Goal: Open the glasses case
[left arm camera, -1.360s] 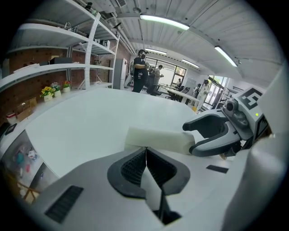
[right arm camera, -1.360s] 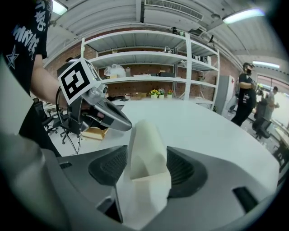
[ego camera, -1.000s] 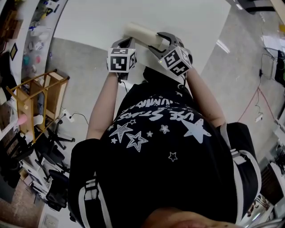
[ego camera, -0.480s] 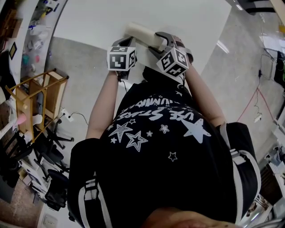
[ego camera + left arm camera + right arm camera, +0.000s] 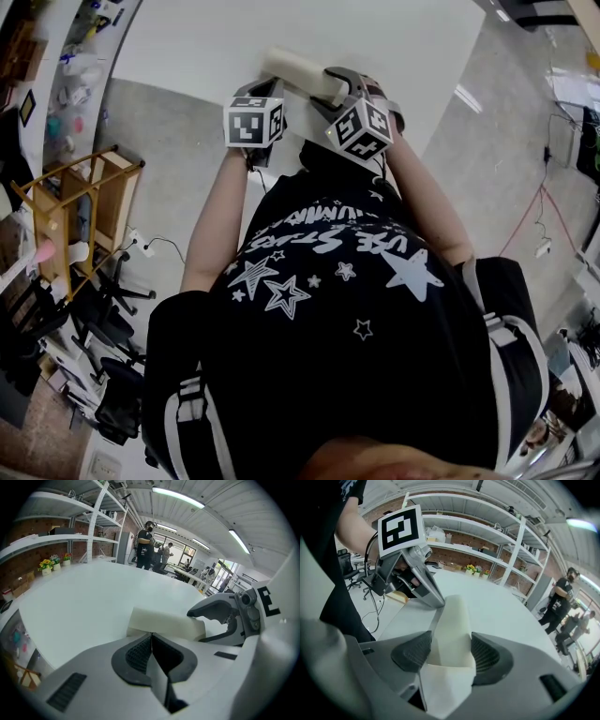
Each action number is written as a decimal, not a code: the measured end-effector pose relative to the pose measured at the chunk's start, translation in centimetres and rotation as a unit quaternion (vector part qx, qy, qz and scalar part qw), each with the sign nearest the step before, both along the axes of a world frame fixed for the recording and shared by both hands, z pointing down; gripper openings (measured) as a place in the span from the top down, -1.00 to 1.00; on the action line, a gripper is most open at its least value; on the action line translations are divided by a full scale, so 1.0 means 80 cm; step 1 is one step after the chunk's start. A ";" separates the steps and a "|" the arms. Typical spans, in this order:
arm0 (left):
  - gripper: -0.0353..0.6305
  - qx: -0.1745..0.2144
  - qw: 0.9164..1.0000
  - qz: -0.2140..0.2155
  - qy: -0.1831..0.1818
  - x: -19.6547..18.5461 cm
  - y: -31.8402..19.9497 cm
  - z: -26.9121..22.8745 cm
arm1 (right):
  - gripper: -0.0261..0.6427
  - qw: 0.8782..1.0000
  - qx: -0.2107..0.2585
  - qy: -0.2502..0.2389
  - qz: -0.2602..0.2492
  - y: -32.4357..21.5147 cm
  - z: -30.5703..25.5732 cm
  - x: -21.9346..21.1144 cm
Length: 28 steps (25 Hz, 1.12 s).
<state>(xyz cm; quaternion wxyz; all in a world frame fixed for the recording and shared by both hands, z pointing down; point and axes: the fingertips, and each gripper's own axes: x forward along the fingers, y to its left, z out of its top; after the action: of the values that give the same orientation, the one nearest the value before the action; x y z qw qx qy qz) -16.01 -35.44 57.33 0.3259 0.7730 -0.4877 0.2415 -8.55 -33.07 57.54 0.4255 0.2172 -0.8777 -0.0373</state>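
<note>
Glasses case: cream, no lid gap visible, at near edge of counter. Right gripper jaws pinch one end of case. Left gripper jaws pressed together, tips against case side. Over last second both grippers shifted only slightly and case did not move, so opening likely barely begun.

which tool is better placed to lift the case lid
Left, probably: the left tool rests shut against the glasses case edge, while the right tool is clamped on it, holding it.

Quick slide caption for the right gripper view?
Right gripper clamped on the cream glasses case, left gripper's tip at its far end.
</note>
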 end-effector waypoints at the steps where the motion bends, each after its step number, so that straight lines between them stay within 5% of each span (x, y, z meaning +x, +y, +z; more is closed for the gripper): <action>1: 0.85 0.000 1.000 0.000 0.000 0.000 0.000 0.000 | 0.11 1.000 -0.003 -0.003 -0.001 0.000 0.000 0.000; 28: 0.85 -0.014 1.000 -0.003 0.002 0.000 0.000 0.000 | 0.13 0.988 -0.125 -0.088 -0.012 -0.007 -0.012 0.006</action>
<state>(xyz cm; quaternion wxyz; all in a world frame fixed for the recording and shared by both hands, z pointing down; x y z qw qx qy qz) -15.99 -35.45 57.31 0.3381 0.7677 -0.4859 0.2455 -8.10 -33.59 56.56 0.3700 0.1544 -0.9120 0.0874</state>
